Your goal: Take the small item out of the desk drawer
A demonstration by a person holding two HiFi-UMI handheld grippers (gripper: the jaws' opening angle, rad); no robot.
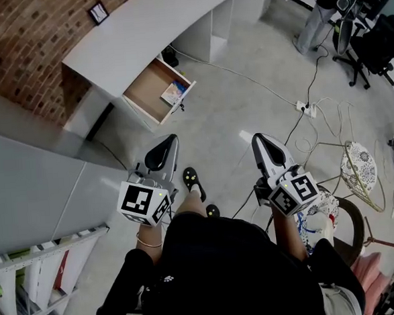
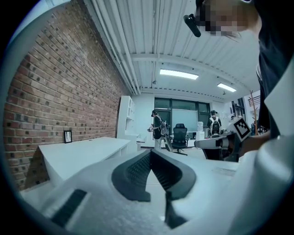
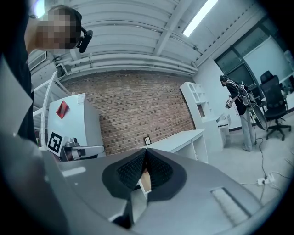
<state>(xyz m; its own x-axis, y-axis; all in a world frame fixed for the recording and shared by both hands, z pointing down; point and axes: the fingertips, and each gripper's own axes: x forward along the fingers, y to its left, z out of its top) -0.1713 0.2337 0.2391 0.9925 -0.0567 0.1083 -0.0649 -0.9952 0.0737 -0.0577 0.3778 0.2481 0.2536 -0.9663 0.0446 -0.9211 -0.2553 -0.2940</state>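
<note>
While the person stands back from it, table (image 1: 141,29): one, white, upper left of the frame.
Drawer (image 1: 145,90): one, pulled open below the table's edge.
Grippers: two, left gripper (image 1: 172,139) and right gripper (image 1: 258,140); fingers of both pressed together, pinching nothing.
Small item (image 1: 174,92): one, colourful, flat in the drawer's right-hand corner; long axis too small to tell.
Key relation: item lies up-frame of both grippers, well apart; left gripper nearer.

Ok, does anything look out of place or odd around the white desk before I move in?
Nothing looks damaged or spilled. The wooden-bottomed drawer of the white desk stands pulled open, with the small colourful flat item lying near its front. A loose white cable trails across the floor to a power strip.
</note>
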